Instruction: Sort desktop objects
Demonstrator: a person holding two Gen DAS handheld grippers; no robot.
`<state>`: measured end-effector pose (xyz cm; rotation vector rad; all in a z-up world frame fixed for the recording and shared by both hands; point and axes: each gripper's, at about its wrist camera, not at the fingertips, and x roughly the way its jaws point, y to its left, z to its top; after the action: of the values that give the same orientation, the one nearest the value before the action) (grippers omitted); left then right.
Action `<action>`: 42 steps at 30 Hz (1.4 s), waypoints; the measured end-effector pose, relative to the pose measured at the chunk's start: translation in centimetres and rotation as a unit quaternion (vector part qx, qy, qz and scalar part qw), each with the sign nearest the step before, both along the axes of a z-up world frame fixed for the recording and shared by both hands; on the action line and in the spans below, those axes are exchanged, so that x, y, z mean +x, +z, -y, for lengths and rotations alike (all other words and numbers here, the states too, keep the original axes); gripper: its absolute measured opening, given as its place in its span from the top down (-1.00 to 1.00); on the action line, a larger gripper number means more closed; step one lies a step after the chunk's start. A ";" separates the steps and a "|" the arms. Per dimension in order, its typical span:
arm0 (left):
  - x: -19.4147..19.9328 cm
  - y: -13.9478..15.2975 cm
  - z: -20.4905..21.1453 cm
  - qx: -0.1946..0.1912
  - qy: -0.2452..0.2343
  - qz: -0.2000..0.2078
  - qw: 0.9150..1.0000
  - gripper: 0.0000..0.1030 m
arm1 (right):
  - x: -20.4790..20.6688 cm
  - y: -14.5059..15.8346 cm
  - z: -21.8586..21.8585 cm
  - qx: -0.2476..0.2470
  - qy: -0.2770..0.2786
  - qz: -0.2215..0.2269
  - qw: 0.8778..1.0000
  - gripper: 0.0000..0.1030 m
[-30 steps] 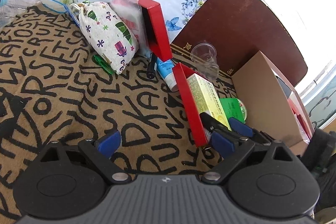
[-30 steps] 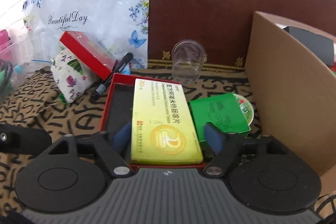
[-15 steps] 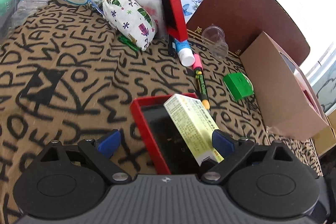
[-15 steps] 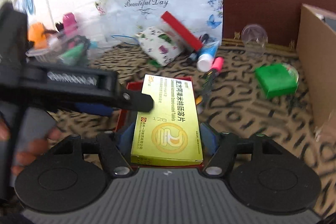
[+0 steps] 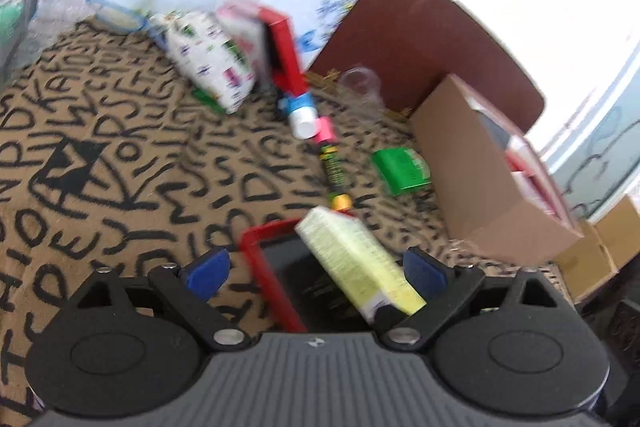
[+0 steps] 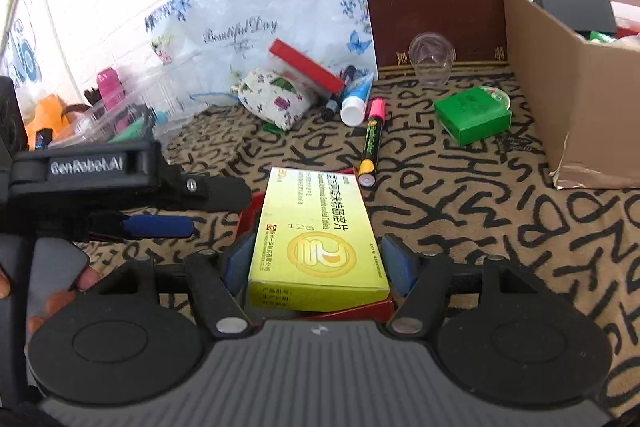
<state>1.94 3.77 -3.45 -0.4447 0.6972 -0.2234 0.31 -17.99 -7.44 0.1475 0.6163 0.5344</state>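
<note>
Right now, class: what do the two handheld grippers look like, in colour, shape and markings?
Both grippers, left and right, have black linkage arms with silver pivot screws, two round black discs, a ribbed grey centre plate and blue pads. The left gripper, seen side-on in the right view, carries white "GenRobot.AI" lettering.

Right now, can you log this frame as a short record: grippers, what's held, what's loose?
right gripper: shut on tray, yellow box lying in it
left gripper: open, empty, beside the tray
loose on cloth: marker, green box, tube, pouch, cup
carton: at right, open top, items inside
</note>
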 end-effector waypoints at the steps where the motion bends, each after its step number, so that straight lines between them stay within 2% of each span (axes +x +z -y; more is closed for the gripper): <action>1: 0.0 0.2 0.3 -0.004 -0.007 0.002 1.000 -0.88 | -0.3 0.2 0.2 0.006 0.002 0.003 1.000 -0.29; 6: 0.5 -0.7 1.9 -0.009 -0.033 -0.021 0.999 -0.88 | -1.5 0.3 0.7 0.032 0.016 0.004 0.999 -0.26; 8: 0.7 -1.5 2.3 -0.013 -0.034 -0.039 0.999 -0.87 | -1.8 0.1 0.8 0.031 0.015 0.001 0.999 -0.26; 12: 1.1 -2.2 3.3 -0.024 -0.049 -0.051 0.997 -0.81 | -2.4 -0.1 1.1 0.037 0.017 -0.005 0.999 -0.26; 15: 1.4 -2.5 3.9 -0.033 -0.065 -0.055 0.996 -0.45 | -2.7 -0.1 0.8 0.027 0.033 -0.002 0.999 -0.26; 17: 1.4 -2.8 4.1 -0.035 -0.067 -0.063 0.995 -0.08 | -3.1 -0.1 0.6 0.012 0.033 0.006 0.999 -0.26; 21: 1.3 -3.3 3.8 -0.060 -0.072 -0.069 0.993 0.18 | -3.4 -0.4 0.7 -0.003 0.028 0.009 1.000 -0.28; 23: 0.9 -3.0 3.9 -0.071 -0.084 -0.060 0.992 0.44 | -3.3 -0.5 0.8 -0.001 0.028 0.005 1.000 -0.31; 34: 0.9 0.4 6.4 -0.051 -0.117 -0.003 0.992 0.50 | -4.0 1.0 1.4 -0.012 0.007 0.048 0.999 -0.27; 38: 1.8 3.1 8.6 -0.054 -0.141 0.036 0.988 0.51 | -3.8 3.1 3.0 -0.016 -0.014 0.085 0.996 -0.27; 42: 3.7 6.2 11.5 -0.064 -0.170 0.077 0.980 0.52 | -3.1 5.7 5.5 -0.020 -0.048 0.131 0.990 -0.27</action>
<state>5.66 -7.77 2.76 -0.4245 0.6047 -0.6224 -2.77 -23.46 -1.69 0.0677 0.3609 0.4386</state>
